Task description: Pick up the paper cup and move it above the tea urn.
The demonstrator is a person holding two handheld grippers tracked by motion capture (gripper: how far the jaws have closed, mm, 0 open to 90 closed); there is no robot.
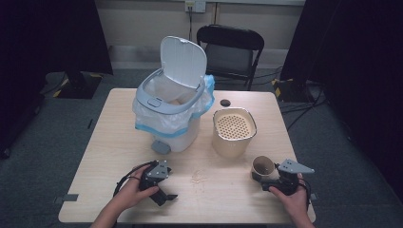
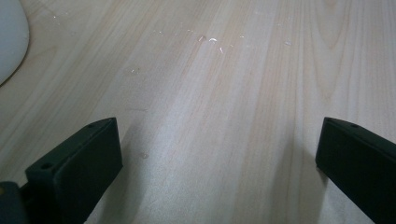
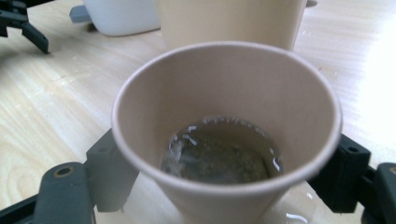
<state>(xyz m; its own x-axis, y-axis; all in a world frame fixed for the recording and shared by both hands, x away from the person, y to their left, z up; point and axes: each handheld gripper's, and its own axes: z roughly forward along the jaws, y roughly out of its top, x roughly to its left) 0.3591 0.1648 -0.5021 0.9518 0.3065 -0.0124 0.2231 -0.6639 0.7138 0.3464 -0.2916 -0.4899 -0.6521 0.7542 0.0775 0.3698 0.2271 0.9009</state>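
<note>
A tan paper cup (image 1: 263, 167) stands at the table's front right, with brownish liquid and dark dregs at its bottom (image 3: 219, 158). My right gripper (image 1: 261, 179) has a jaw on each side of the cup (image 3: 224, 116), and both press against its lower wall. Near the front left edge, my left gripper (image 1: 166, 196) lies low over the bare wood. It is open, with nothing between its jaws (image 2: 219, 163). In the right gripper view the left gripper (image 3: 23, 23) shows far off at the upper left.
A white pedal bin (image 1: 173, 109) with a bag and a raised lid (image 1: 183, 61) stands mid-table. A beige pot with a perforated strainer top (image 1: 234, 132) is to its right, just behind the cup. Small wet spots (image 1: 198, 176) lie between my grippers. A black chair (image 1: 230, 47) stands behind the table (image 1: 104, 156).
</note>
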